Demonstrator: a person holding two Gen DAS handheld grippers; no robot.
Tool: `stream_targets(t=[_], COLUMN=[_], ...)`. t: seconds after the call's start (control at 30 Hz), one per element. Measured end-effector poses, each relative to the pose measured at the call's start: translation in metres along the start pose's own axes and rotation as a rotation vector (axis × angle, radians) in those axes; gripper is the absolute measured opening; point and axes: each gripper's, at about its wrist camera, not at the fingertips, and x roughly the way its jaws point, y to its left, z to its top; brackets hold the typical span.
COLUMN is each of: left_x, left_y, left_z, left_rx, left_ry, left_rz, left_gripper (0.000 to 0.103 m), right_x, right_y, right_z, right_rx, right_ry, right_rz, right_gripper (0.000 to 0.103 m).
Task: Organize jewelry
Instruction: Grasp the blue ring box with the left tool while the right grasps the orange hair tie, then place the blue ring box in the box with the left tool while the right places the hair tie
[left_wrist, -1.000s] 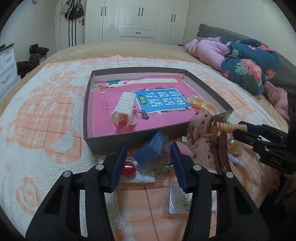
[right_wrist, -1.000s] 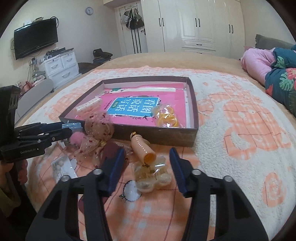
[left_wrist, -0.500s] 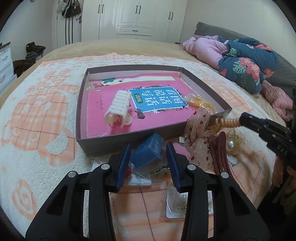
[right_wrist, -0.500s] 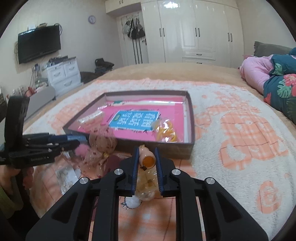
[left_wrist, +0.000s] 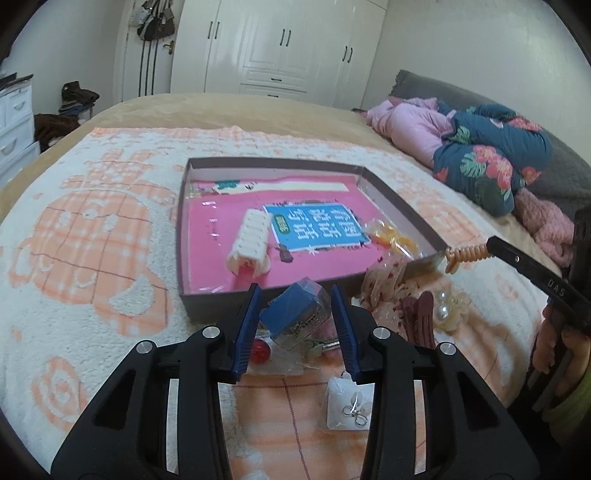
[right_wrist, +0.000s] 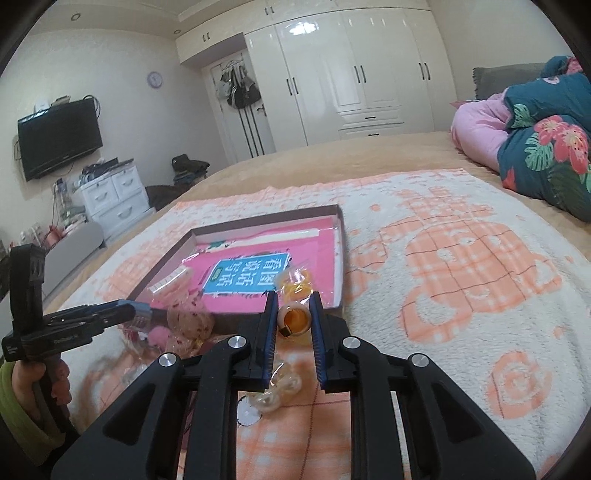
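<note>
The left gripper (left_wrist: 297, 314) clamps a blue box (left_wrist: 290, 314) (bagged); the right gripper (right_wrist: 293, 319) clamps a peach coil (right_wrist: 294, 319), tray (right_wrist: 341, 254) at twelve o'clock.

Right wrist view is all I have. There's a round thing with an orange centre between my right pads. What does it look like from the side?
Observer: From the left wrist view it is a peach spiral coil, sticking out of the right gripper near the tray.
Operator: What has the left gripper got?
Observer: The left gripper is shut on a clear bag with a blue box inside.
Operator: Anything loose under it?
Observer: A white earring card and a red bead lie on the blanket.
</note>
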Motion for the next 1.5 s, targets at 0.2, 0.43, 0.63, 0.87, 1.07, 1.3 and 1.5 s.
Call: stream_targets(t=[0.2,0.43,0.63,0.87,1.07,1.3,1.5], left_x=[-0.013,-0.024,-0.026,-0.017,-0.004,0.023,0.041], left_y=[0.008,0.025,0.039,0.046,0.045,0.04,0.032], left_z=[0.006,0.016,0.026,0.041,0.055,0.065,0.071], left_rx=[-0.029,-0.078,-0.114,-0.132,-0.114,-0.088,-0.052], left_ry=[-0.039,-0.079,-0.095,-0.102,-0.108,-0.095,-0.088], left_rz=[0.001,0.021,0.037,0.063,0.09,0.115,0.127], left_gripper=[0.03,0.03,0.03,0.03,0.03,0.03,0.03], right_x=[-0.003,-0.002,0.003,0.014,0.021,0.037,0.048], right_y=[0.001,0.016,0.028,0.031,0.026,0.012,0.002], right_z=[0.001,0.004,0.013,0.028,0.042,0.052,0.053], right_rx=[0.002,-0.028,-0.056,-0.07,-0.078,-0.071,-0.067], right_ry=[-0.01,-0.012,-0.014,-0.018,-0.038,-0.033,-0.023], right_rz=[0.014,0.058,0.088,0.096,0.076,0.029,-0.001], right_gripper=[0.017,0.017,0.017,0.017,0.017,0.017,0.017])
